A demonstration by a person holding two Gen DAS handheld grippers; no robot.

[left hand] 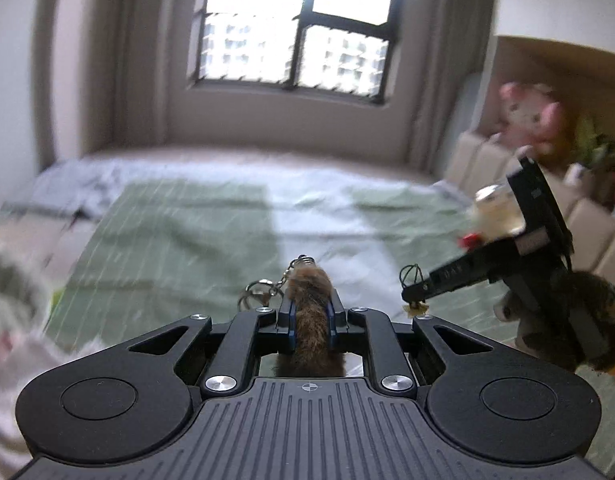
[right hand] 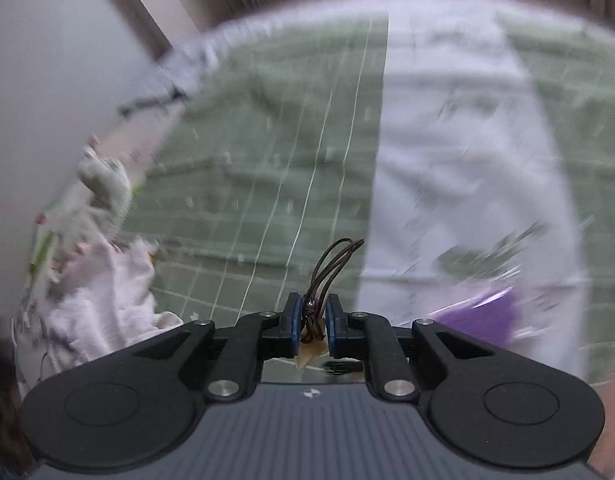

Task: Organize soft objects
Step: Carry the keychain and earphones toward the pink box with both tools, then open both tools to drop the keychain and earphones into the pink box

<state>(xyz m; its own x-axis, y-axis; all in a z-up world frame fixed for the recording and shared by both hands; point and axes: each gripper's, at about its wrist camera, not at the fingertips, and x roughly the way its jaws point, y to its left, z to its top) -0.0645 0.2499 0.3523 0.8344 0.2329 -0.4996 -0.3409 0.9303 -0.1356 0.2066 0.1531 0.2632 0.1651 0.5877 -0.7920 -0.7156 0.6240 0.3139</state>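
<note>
Above the bed (left hand: 195, 216), our left gripper (left hand: 310, 312) clenches a brown furry keychain (left hand: 309, 304); our right gripper (right hand: 311, 320) pinches a toy's cord loop (right hand: 335, 260), carrying both clear of the bedding.

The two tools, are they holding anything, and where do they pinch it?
Left tool pinches a brown furry keychain around its fuzzy middle. Right tool pinches a brown cord loop near its knot.

The bedspread (left hand: 179, 232) is sage green crossed by thin white grid lines, with a plain white band down its middle. The furry keychain toy (left hand: 309, 312) is reddish brown. Beside the window (left hand: 295, 28), a plush doll (left hand: 527, 120) is pink and white.
</note>
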